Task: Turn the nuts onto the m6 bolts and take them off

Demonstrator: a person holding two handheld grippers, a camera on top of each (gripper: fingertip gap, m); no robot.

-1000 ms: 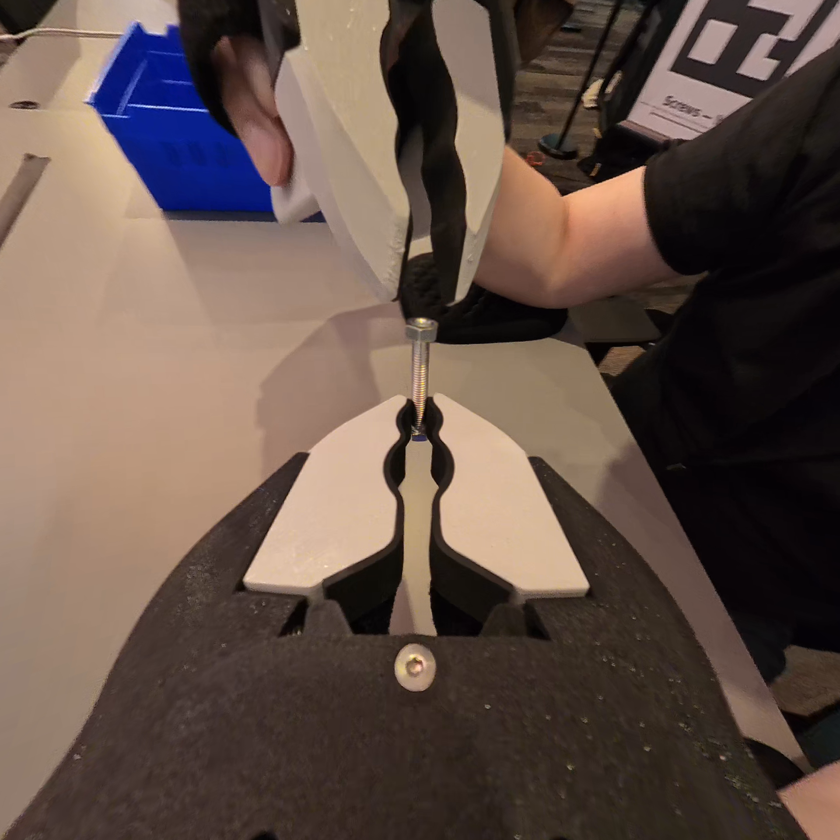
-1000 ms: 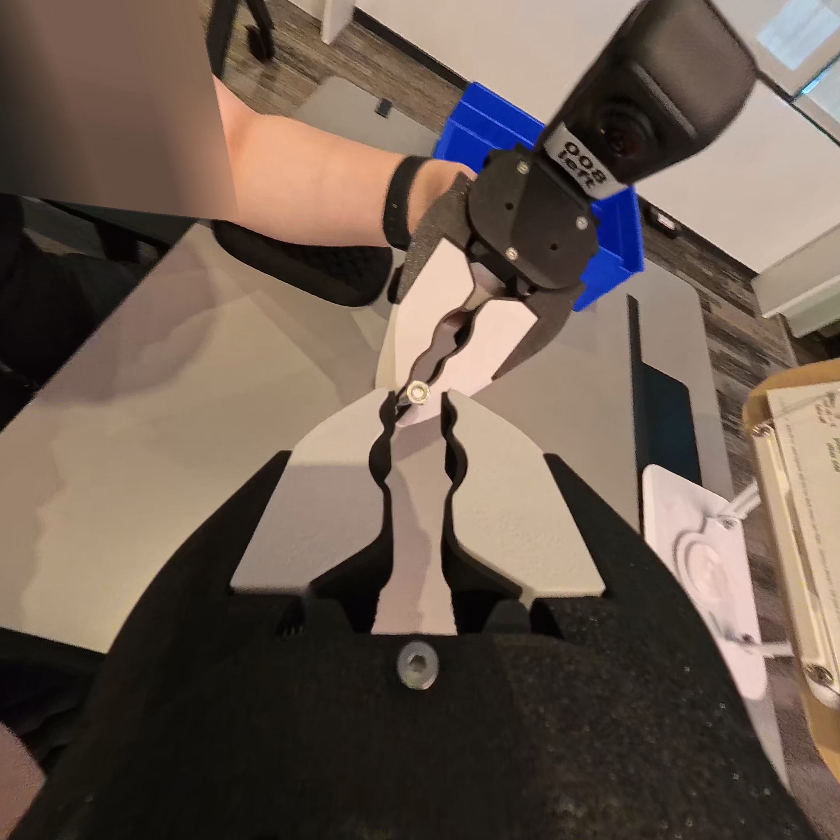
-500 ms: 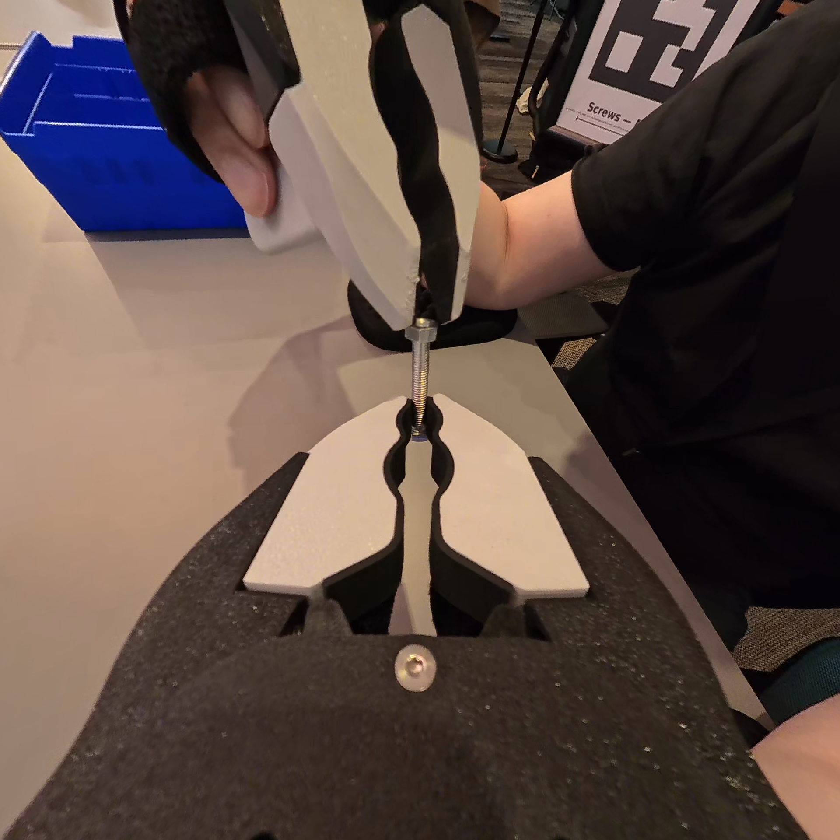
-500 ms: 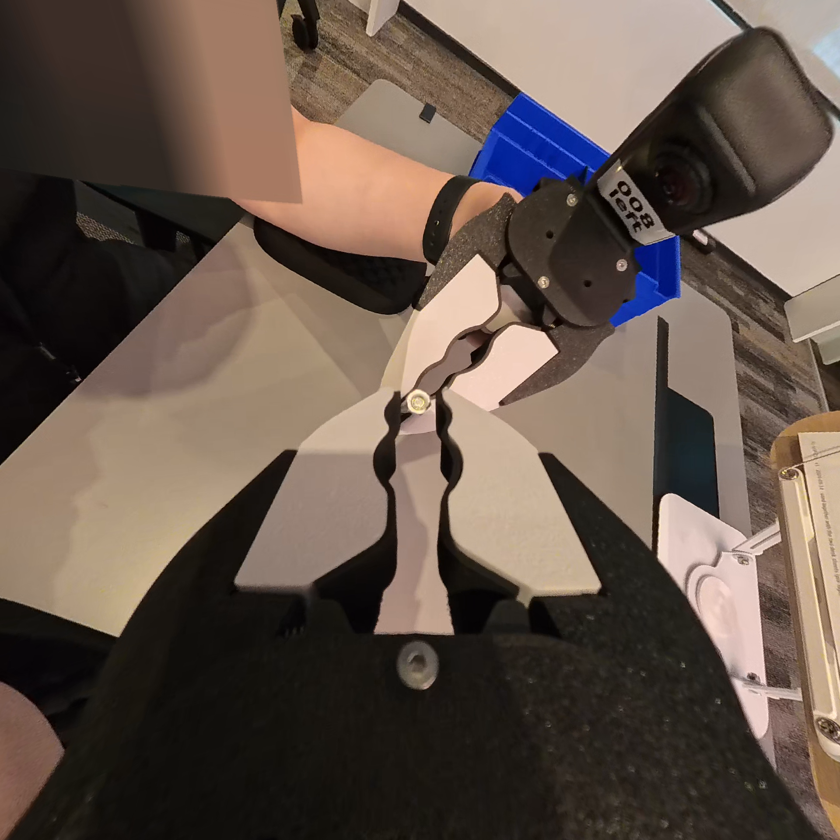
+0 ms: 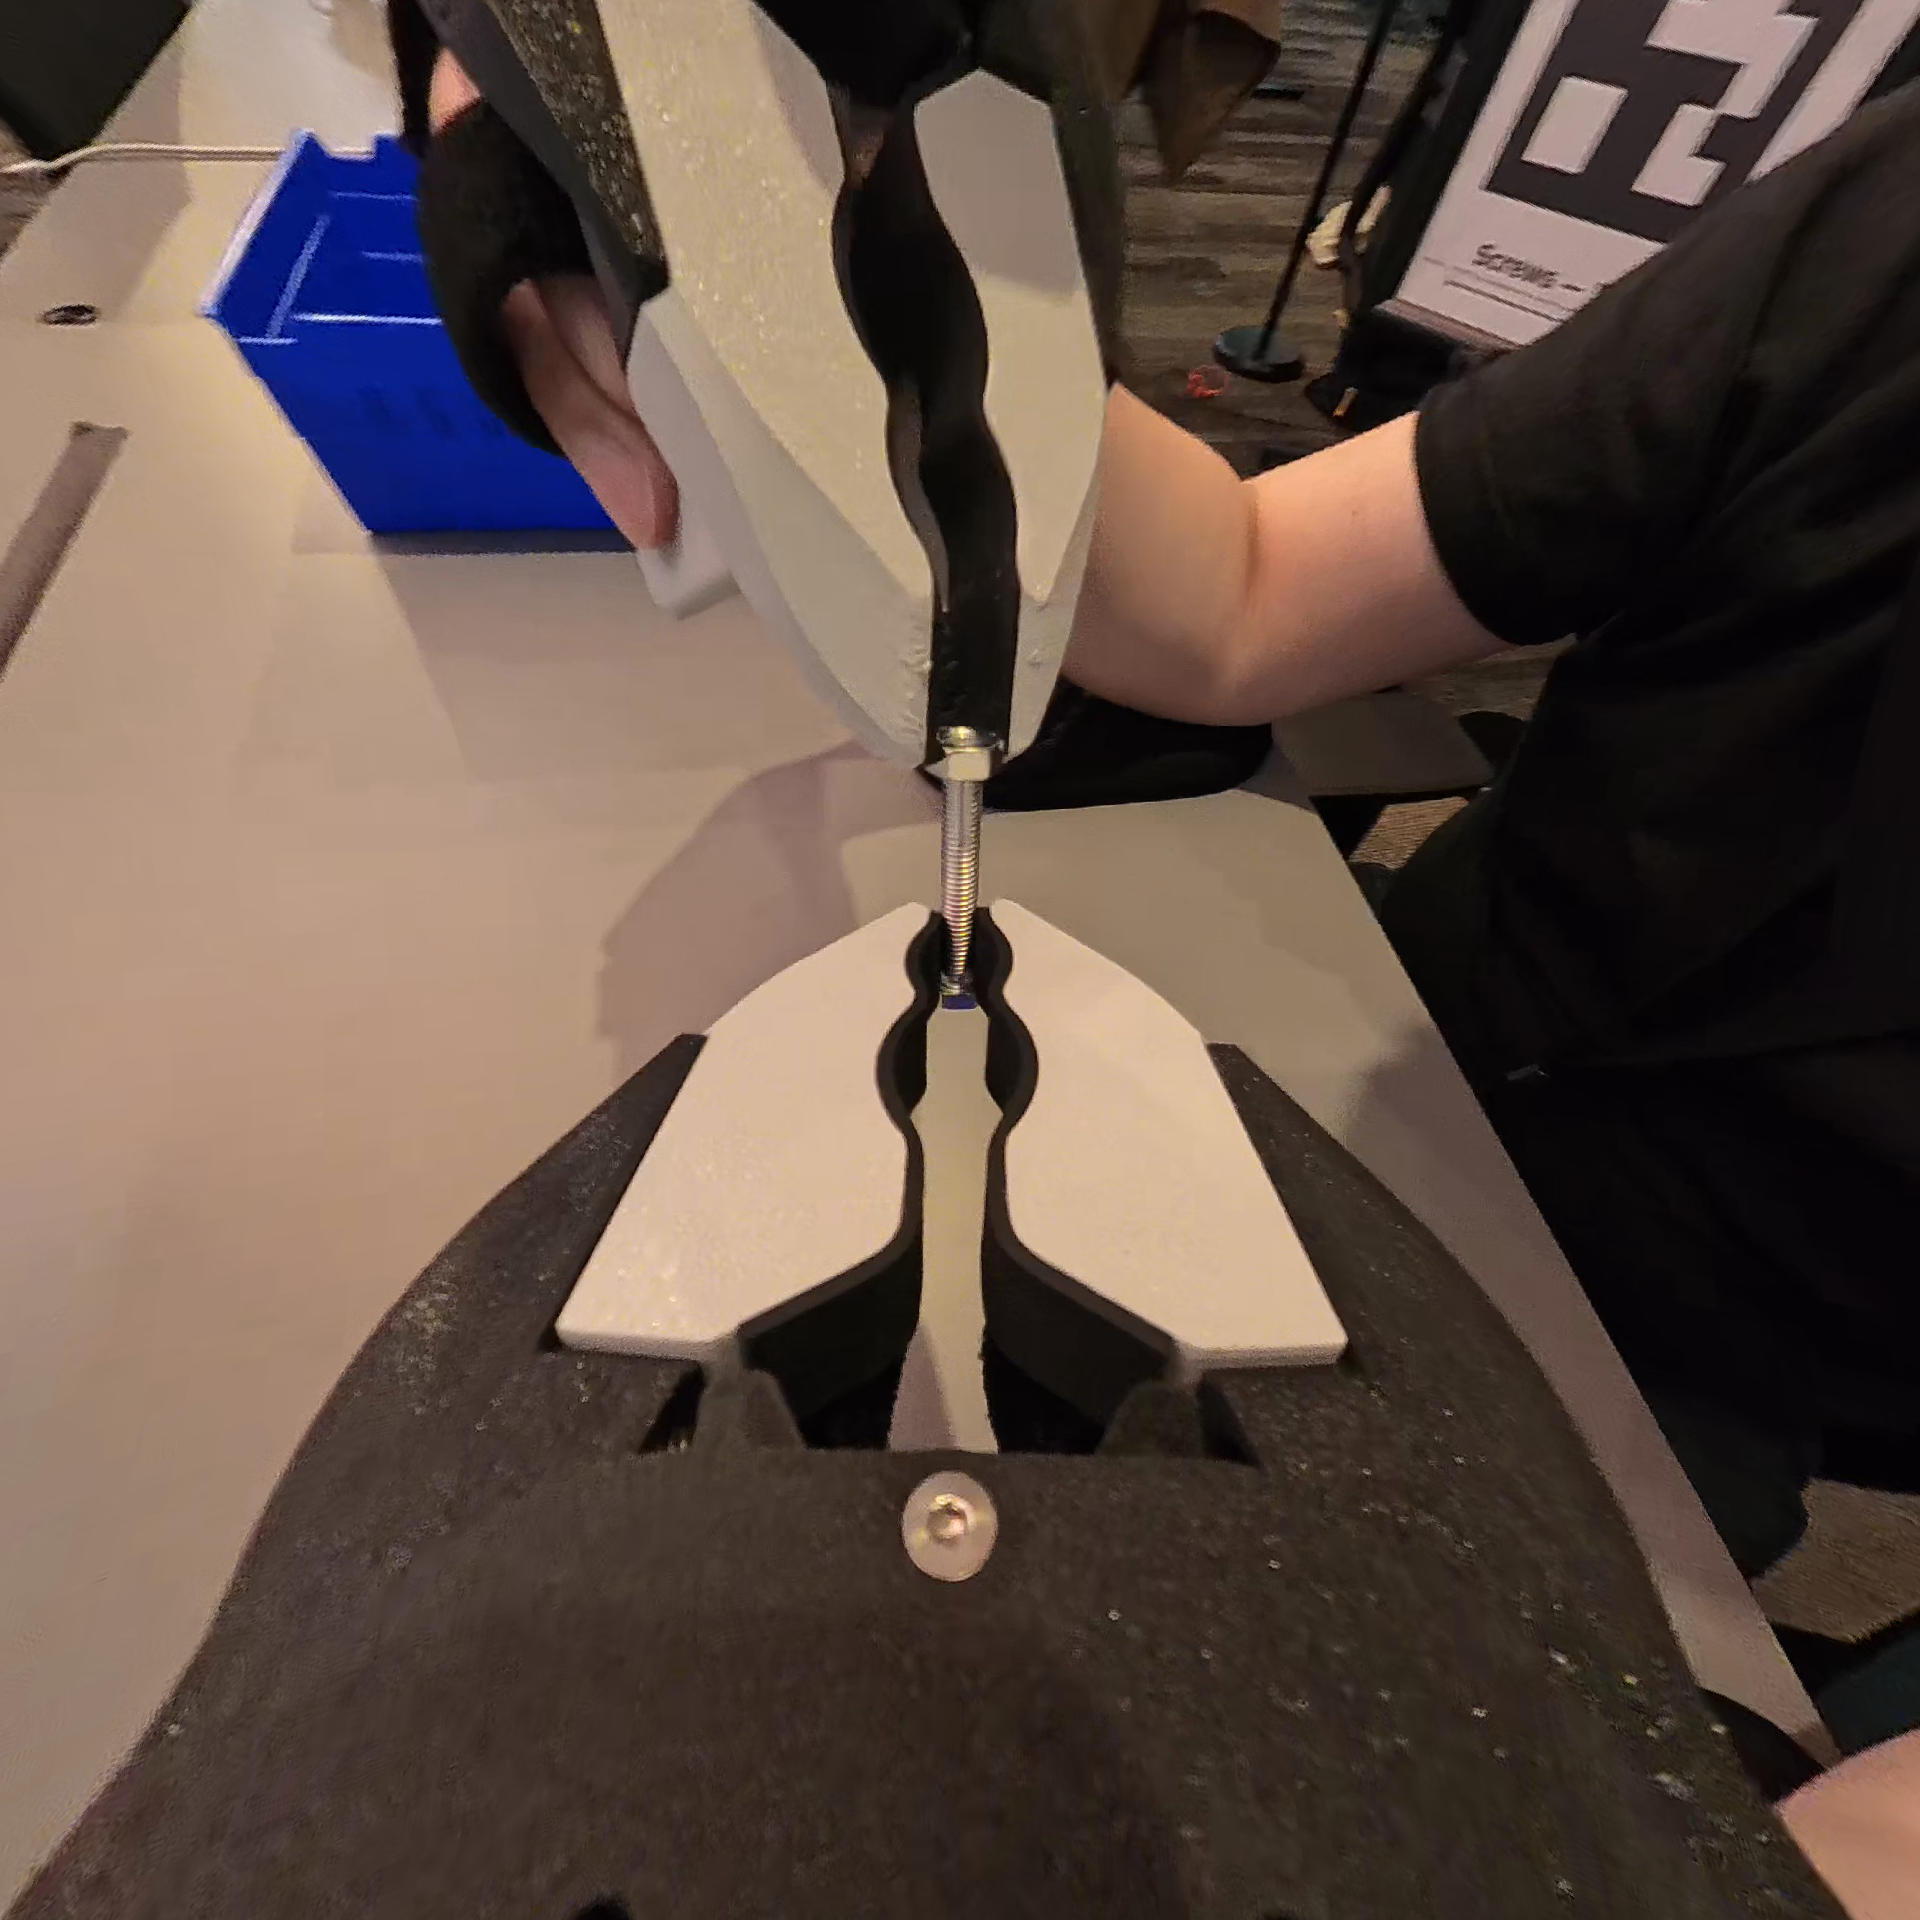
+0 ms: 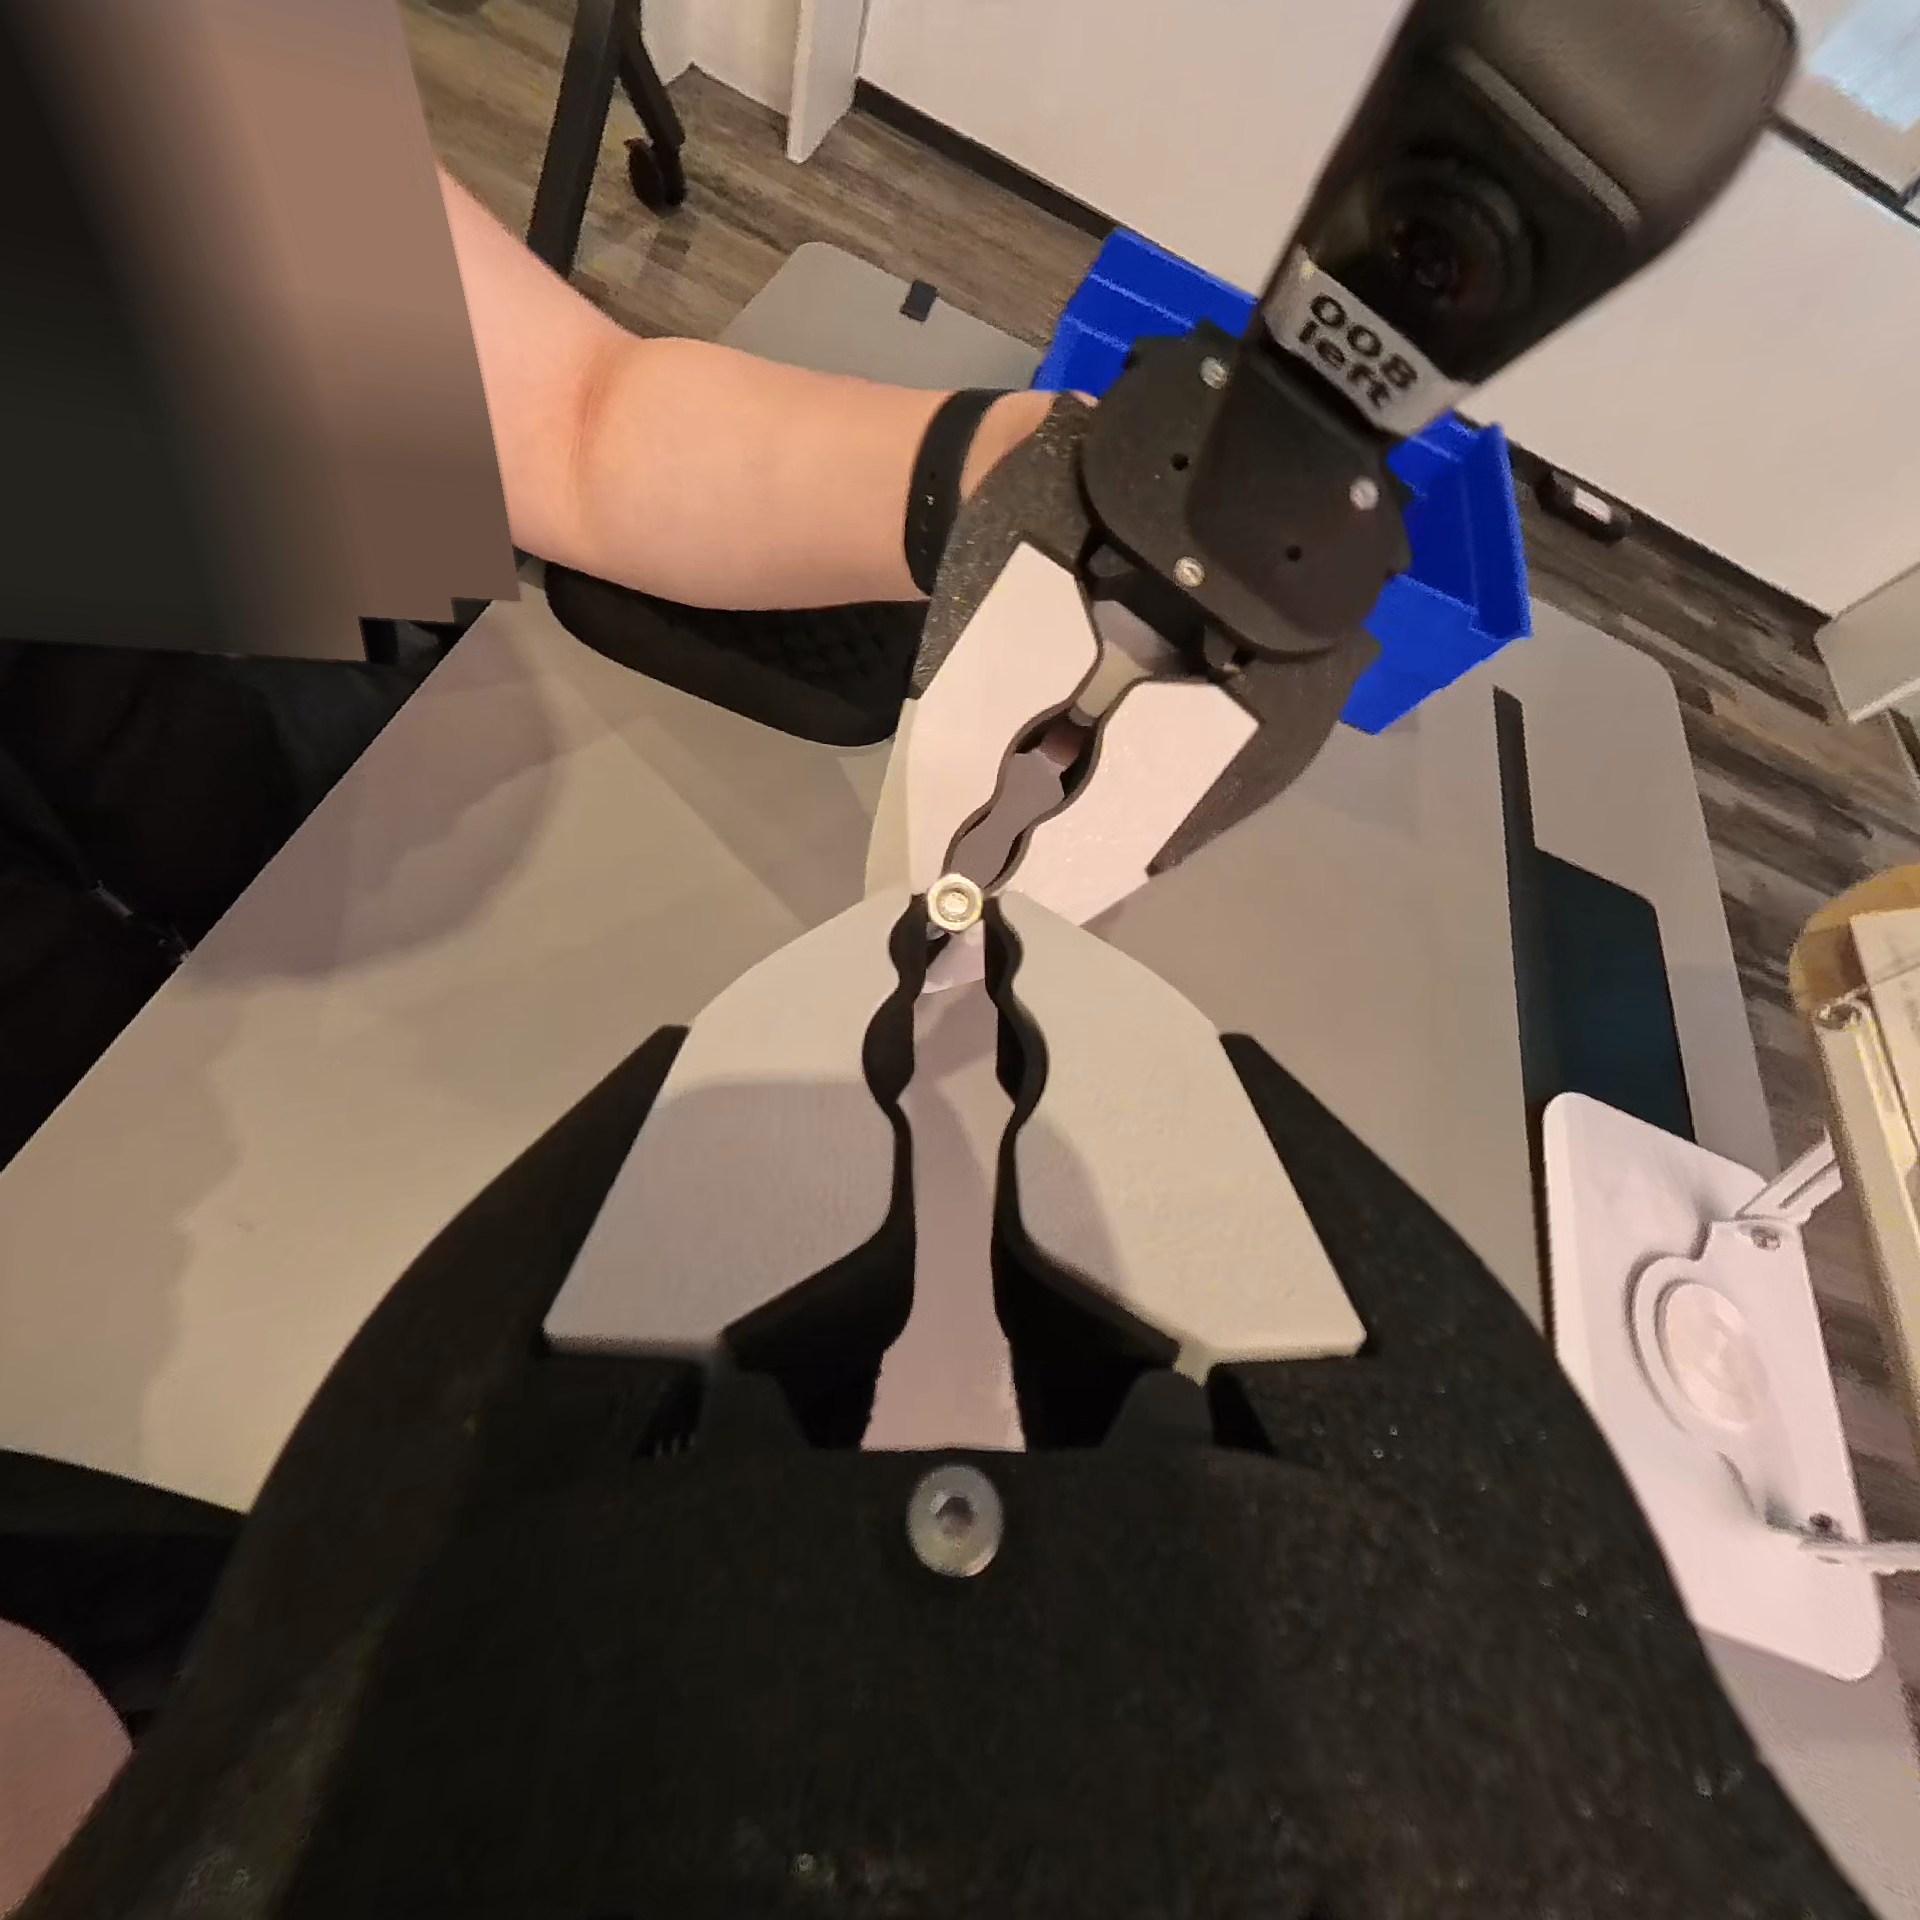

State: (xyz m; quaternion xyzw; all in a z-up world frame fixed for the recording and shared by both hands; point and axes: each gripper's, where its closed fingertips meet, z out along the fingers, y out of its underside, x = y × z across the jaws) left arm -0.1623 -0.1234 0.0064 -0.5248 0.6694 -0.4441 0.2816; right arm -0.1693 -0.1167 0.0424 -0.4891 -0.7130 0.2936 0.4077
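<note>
Above the grey counter (image 5: 312, 935), the left gripper (image 5: 956, 961) clamps a slim, rigid, slippery steel M6 bolt (image 5: 957, 873) by its lower end while the right gripper (image 5: 966, 743), at 12 o'clock, pinches the small hex nut (image 5: 967, 755) by its flats.

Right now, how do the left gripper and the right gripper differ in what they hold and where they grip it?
The left gripper clamps the lower end of the bolt; the right gripper pinches the nut at the bolt's top end. The left gripper seats the bolt in the first notch behind its tips; the right gripper holds the nut at its very tips. Both are shut, and they meet tip to tip from opposite ends of the bolt.
</note>
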